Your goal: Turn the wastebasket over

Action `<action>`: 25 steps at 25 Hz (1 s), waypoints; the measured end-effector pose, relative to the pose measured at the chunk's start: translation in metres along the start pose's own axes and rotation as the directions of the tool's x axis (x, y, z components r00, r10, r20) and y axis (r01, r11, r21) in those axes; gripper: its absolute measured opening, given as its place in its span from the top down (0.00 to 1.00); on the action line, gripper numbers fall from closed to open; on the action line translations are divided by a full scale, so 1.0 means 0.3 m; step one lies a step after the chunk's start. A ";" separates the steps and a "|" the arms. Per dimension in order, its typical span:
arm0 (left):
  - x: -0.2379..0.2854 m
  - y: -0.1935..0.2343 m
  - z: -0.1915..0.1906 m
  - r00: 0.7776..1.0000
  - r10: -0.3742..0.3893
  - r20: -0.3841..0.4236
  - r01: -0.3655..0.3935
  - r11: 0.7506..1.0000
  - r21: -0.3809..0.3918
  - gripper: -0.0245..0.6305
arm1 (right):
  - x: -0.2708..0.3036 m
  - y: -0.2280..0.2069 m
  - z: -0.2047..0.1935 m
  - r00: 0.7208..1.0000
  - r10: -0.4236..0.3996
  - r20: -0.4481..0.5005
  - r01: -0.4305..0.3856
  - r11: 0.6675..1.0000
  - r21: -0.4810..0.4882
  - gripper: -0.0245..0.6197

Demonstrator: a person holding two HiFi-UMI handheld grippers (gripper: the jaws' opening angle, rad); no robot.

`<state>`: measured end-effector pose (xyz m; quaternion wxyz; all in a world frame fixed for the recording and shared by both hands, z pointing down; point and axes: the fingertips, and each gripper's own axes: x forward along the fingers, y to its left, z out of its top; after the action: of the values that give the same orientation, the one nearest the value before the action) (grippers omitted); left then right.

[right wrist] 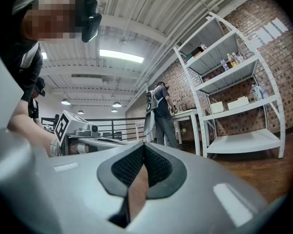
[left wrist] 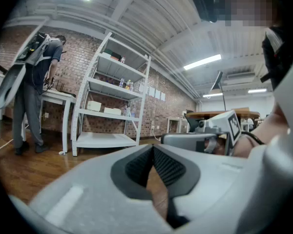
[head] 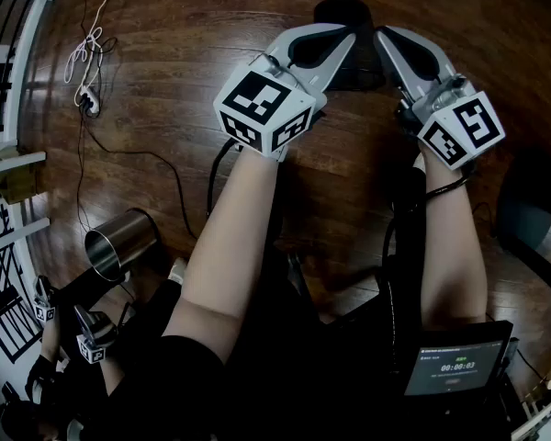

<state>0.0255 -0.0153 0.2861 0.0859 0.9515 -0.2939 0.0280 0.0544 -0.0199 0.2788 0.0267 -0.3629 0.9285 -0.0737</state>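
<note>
- Presently, the left gripper (left wrist: 153, 149) has its jaws closed together, with nothing held.
- The right gripper (right wrist: 144, 146) is likewise fully closed and empty.
- The black wastebasket (head: 349, 16) is on the wooden floor (head: 211, 26), just beyond and between both jaw tips; contact cannot be determined.

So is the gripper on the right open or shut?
Shut. In the right gripper view the right gripper has its two dark pads meeting at the tips, with nothing between them.
</note>
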 end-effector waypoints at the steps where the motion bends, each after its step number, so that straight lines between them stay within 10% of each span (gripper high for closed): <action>1: 0.007 0.006 0.009 1.000 -0.003 0.004 0.003 1.000 0.002 0.96 | 0.010 -0.009 0.006 1.000 0.002 0.001 -0.002 1.000 -0.001 0.95; 25: 0.316 0.211 0.059 0.999 -0.035 -0.003 0.035 0.999 0.012 0.96 | 0.153 -0.311 0.020 1.000 0.016 -0.021 -0.017 1.000 -0.020 0.95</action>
<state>0.0680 -0.1226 0.2878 0.0808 0.9570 -0.2769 0.0295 0.0837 -0.1195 0.2877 0.0141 -0.3547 0.9324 -0.0680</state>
